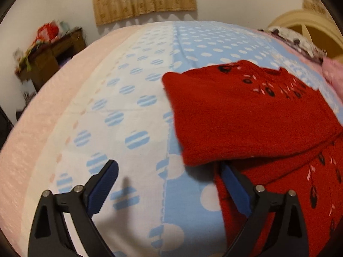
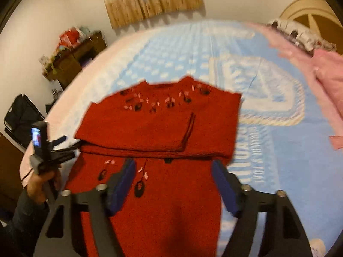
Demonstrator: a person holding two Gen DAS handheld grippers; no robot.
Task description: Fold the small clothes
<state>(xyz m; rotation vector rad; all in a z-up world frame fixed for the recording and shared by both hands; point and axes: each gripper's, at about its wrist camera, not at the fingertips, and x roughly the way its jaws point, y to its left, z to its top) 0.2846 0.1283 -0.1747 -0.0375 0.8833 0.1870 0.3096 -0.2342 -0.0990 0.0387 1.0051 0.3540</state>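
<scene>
Fingers of left gripper spread wide over dotted bedspread, right gripper parted above red sweater (sleeves folded across chest), nothing clamped.

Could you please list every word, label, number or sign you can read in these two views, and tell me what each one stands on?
No text can be read with certainty.
Bedspread: white capital lettering runs along the blue cloth under the arch pattern, too blurred to read.
Red sweater: only dark and pink embroidery, no words.
Small lit screen on the left tongs' handle: too small to read.
</scene>
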